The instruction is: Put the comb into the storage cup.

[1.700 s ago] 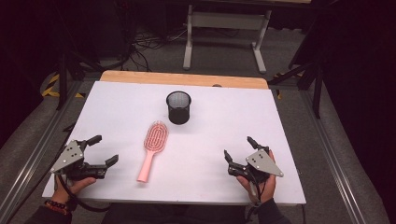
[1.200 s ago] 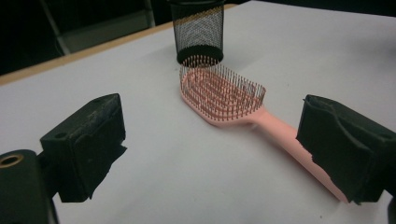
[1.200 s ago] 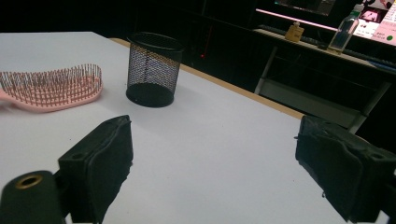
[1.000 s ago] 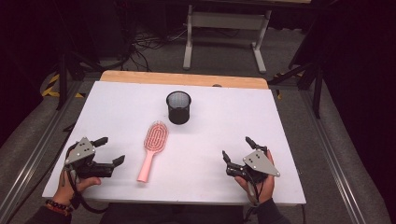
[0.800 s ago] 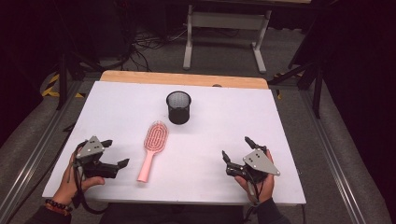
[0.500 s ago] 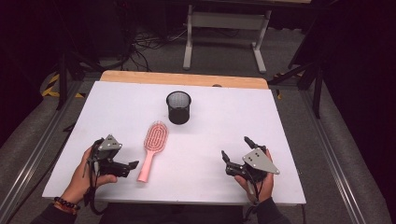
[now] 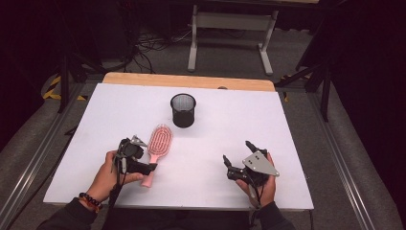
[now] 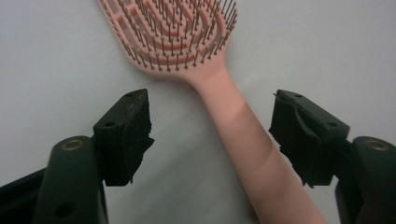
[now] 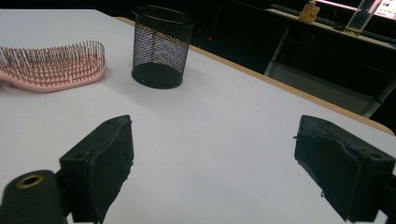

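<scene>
A pink hairbrush (image 7: 158, 146) lies bristles up on the white table (image 7: 268, 120), its handle toward the person. My left gripper (image 7: 146, 167) sits low over that handle. In the left gripper view the handle (image 8: 233, 121) runs between the two jaws of the left gripper (image 8: 212, 109). The jaws have just been closing, with a gap left on each side, so the gripper is open. My right gripper (image 7: 237, 153) rests at the front right, open with nothing between its jaws (image 9: 212, 140). A black mesh cup (image 7: 183, 110) stands upright behind the brush.
The right gripper view shows the mesh cup (image 9: 161, 46) and the brush head (image 9: 51, 65) ahead to its left. A wooden strip (image 7: 191, 80) edges the table's far side. Beyond it stand dark floor, cables and a metal frame (image 7: 230, 28).
My left gripper has moved right, from the table's left part to over the brush handle, and its jaws have narrowed around it. The right gripper has stayed in place.
</scene>
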The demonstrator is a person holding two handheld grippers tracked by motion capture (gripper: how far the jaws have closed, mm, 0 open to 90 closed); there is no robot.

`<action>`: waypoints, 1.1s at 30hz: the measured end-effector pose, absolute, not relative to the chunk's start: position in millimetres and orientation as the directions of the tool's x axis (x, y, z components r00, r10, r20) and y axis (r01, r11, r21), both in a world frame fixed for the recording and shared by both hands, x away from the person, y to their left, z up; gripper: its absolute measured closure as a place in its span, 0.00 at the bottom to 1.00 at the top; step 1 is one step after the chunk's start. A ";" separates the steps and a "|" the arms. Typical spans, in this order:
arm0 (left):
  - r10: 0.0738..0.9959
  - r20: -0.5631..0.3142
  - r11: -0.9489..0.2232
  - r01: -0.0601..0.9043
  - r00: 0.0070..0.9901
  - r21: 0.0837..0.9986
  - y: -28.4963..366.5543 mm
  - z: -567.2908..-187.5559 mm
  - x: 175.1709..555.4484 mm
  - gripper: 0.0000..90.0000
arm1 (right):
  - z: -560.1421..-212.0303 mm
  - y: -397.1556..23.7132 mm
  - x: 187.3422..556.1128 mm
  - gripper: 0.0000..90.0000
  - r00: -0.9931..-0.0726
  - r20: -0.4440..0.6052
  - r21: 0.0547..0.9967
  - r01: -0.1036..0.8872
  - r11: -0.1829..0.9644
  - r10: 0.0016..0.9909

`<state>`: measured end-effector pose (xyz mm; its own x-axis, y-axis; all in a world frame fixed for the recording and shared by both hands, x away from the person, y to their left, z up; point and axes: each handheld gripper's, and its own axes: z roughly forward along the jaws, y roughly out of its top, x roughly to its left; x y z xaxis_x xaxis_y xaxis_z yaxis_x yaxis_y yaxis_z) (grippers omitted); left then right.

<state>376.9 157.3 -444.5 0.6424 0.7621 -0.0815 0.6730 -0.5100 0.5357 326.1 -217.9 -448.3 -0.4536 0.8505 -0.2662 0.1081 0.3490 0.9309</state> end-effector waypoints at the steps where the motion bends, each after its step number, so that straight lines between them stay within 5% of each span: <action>1: 0.766 -0.083 -0.507 0.678 0.638 0.533 156.9 -444.7 379.4 0.35 | -448.2 -217.7 326.2 0.14 -0.454 -0.265 0.932 0.107 0.347 0.851; 10: 0.797 -0.164 -0.467 0.765 0.582 0.443 146.9 -452.4 397.3 0.38 | -450.1 -217.6 327.2 0.14 -0.457 -0.263 0.929 0.118 0.351 0.850; 19: 0.815 -0.029 -0.525 0.758 0.579 0.387 128.8 -450.8 400.9 0.47 | -452.7 -216.6 328.4 0.14 -0.471 -0.265 0.923 0.130 0.363 0.842; 22: 0.811 -0.023 -0.530 0.752 0.584 0.391 129.6 -450.6 399.8 0.52 | -453.6 -215.7 328.3 0.15 -0.478 -0.271 0.917 0.137 0.375 0.836; 27: 0.819 -0.039 -0.500 0.745 0.572 0.443 142.2 -452.4 399.9 0.76 | -454.5 -215.9 328.6 0.15 -0.494 -0.266 0.916 0.139 0.378 0.828; 33: 0.798 -0.031 -0.517 0.711 0.601 0.477 146.2 -454.3 396.9 0.77 | -455.2 -214.9 329.0 0.15 -0.501 -0.272 0.913 0.136 0.385 0.821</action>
<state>396.9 146.2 -454.3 0.6014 0.7983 -0.0310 0.7106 -0.5168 0.4774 329.0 -214.9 -455.2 -0.5012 0.8215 -0.2720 0.1365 0.3855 0.9126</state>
